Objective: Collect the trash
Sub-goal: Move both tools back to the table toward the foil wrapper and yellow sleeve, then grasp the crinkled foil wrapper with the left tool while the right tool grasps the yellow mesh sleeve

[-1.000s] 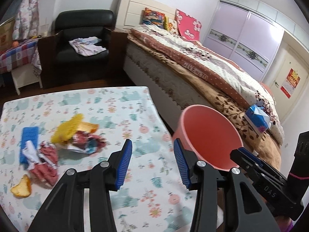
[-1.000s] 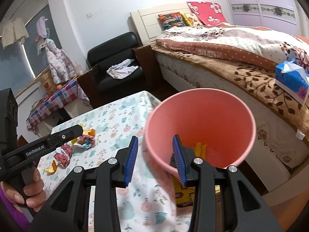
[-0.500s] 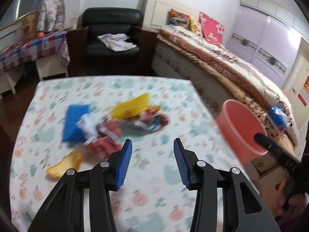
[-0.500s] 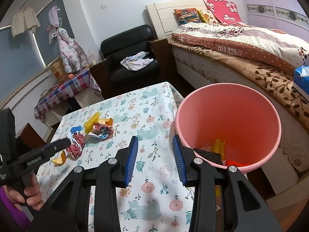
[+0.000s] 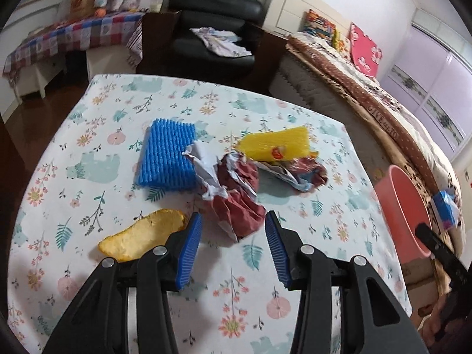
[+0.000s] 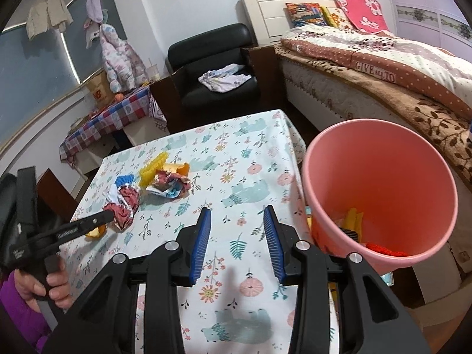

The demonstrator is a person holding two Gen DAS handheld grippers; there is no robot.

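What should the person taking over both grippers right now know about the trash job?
Left gripper: open, empty, just short of the crumpled red wrapper. Right gripper: open, empty, over the table beside the pink bin.
On the table: orange peel, blue foam net, yellow foam net, second crumpled wrapper.
Done: some trash already in the bin.
Left: bin all these pieces.

Surface under a floral cloth [image 5: 97, 159]; black armchair [image 5: 212, 23] behind it, crumpled garment [image 5: 218, 39] on its seat; bed [image 6: 383, 67] with patterned quilt, pink flowered pillow [image 6: 358, 10] at the headboard; checked cloth [image 5: 70, 34] over a side bench; lilac wardrobe doors [image 5: 436, 67]
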